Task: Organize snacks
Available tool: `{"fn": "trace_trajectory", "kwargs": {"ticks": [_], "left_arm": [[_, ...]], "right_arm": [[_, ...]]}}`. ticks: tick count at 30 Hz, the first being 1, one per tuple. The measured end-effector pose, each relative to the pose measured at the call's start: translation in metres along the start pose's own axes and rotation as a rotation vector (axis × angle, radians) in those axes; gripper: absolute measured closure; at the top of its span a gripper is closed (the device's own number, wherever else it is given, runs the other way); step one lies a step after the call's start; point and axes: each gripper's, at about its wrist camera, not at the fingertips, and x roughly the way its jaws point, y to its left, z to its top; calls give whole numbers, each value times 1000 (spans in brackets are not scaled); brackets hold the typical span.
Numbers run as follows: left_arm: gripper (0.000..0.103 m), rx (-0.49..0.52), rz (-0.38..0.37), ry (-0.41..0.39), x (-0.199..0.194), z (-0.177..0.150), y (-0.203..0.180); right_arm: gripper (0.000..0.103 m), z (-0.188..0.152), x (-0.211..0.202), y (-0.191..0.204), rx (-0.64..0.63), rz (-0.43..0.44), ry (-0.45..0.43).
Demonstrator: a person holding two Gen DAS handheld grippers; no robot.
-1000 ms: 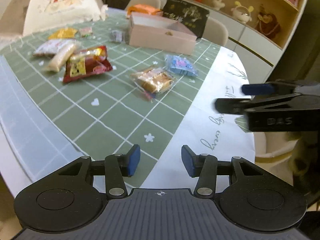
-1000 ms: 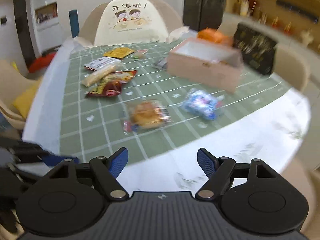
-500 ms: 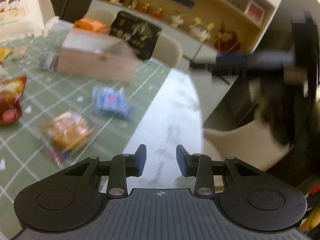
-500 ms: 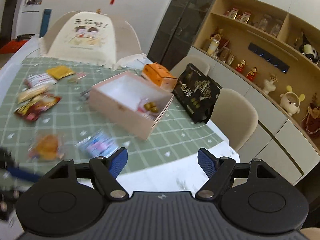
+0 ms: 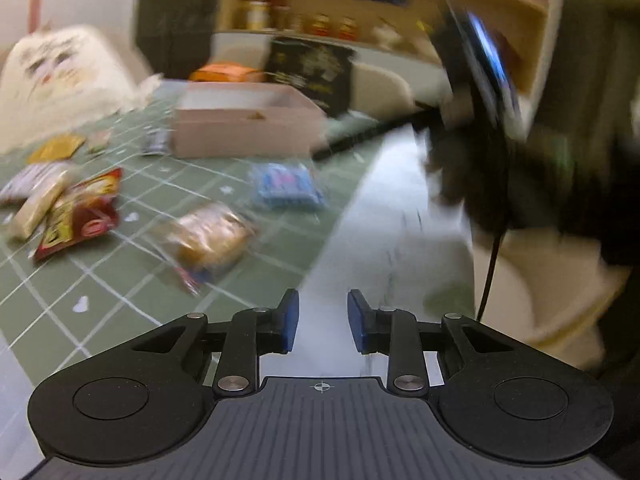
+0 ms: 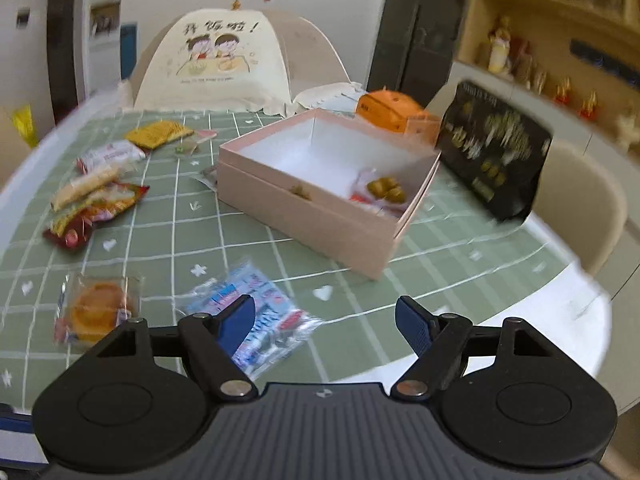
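My right gripper [image 6: 325, 322] is spread wide with nothing in it. It hangs over the near edge of the table [image 6: 568, 312], and the blue pack [image 6: 256, 312] lies just under its left finger. My left gripper [image 5: 322, 316] is closing, with a small gap left and nothing between the pads. It points at the bare white strip along the table's right edge.

The pink box [image 6: 320, 216] sits past the middle of the cloth, with one snack [image 6: 382, 190] already in its right corner. The cake pack [image 6: 96, 312] lies near the near edge, left of the blue pack. The red bag [image 6: 92, 216] and other packs sit by the left edge.

Here is what worries me. The blue pack is thin, flat and shiny (it looks slippery), so my fingers might slide over it or push it off the near edge. My hands look close together, so they could bump. The left view is very blurry, so I could aim wrong there.
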Motion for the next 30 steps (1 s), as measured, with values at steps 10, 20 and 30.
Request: {"fn": "trace_trajectory", "kwargs": {"ticks": [10,20,30], "left_arm": [[72,-135,169,-45,4,70,48],[68,418,87,335,80,77,28],[34,435,88,337,91,83,16]], "right_arm": [[22,-54,7,-11,328,-112,-118],[19,-49,28,-19,301,-33,-12],[19,-28,27,-25,103,93,108]]}}
